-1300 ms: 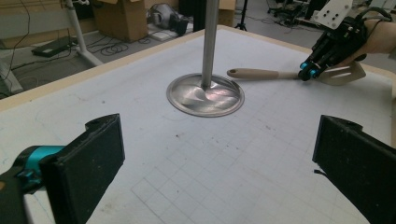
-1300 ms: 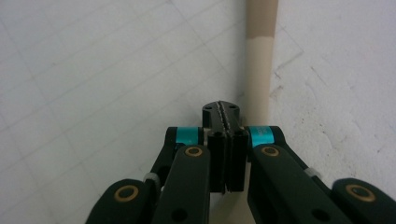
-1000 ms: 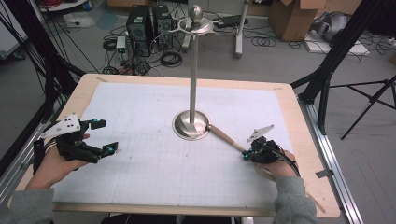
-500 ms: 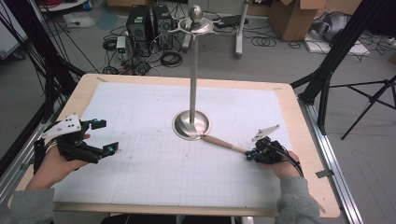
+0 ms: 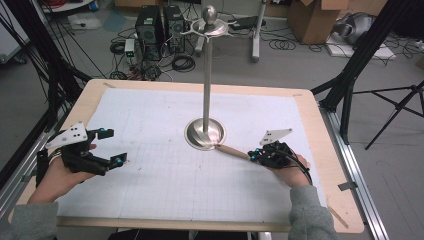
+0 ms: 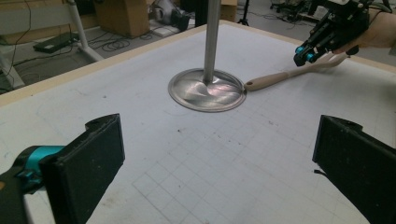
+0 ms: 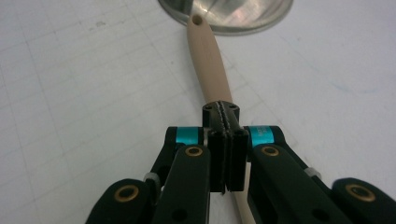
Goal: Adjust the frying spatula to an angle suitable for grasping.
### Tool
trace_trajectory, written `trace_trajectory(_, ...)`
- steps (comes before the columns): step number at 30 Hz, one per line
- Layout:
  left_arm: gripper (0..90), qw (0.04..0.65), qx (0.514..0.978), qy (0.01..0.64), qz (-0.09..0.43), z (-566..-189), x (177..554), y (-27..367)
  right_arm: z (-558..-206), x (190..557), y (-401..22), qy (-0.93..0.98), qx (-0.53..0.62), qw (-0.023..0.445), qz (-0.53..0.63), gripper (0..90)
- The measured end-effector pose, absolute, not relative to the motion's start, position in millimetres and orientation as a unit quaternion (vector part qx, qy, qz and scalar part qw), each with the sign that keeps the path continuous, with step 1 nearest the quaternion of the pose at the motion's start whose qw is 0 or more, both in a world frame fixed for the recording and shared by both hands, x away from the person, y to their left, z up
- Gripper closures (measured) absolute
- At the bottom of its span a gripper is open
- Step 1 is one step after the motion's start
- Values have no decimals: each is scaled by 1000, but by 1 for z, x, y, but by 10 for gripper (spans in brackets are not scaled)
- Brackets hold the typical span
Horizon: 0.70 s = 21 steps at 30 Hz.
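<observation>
A wooden-handled utensil (image 5: pixel 234 151) is pinched by the right gripper (image 5: pixel 256 157), whose jaws are pressed together on the handle. In the right gripper view the handle (image 7: pixel 208 60) runs from between the closed jaws toward twelve o'clock, and its holed end lies at the rim of the round metal base (image 7: pixel 233 16) of a stand. In the high view the utensil lies at about four o'clock from that base (image 5: pixel 205 134), its far end touching or just at the rim, and the right gripper sits at the four o'clock side of the white gridded mat (image 5: pixel 165 175). A tall pole (image 5: pixel 207 75) rises upright from the base near the middle of the mat.

The left gripper (image 5: pixel 111 146) is held at about eight o'clock from the base, well apart from it, with its jaws spread wide and nothing between them. In the left gripper view the two black pads (image 6: pixel 88 163) stand far apart over the bare mat, and the right gripper (image 6: pixel 308 55) with the utensil (image 6: pixel 280 79) is seen at two o'clock.
</observation>
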State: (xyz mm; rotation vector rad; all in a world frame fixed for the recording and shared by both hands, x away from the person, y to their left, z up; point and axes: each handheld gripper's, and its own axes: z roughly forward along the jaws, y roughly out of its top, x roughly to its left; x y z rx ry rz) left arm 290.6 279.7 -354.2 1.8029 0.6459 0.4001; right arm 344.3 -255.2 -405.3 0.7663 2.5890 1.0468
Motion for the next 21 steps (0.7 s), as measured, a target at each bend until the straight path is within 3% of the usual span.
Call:
trace_trajectory(11, 26, 556, 763, 282, 172, -356, 288, 286, -410, 357, -232, 903, 229, 127, 340, 900)
trace_trajectory(21, 26, 559, 760, 284, 173, -356, 286, 289, -405, 354, -236, 908, 214, 129, 337, 900)
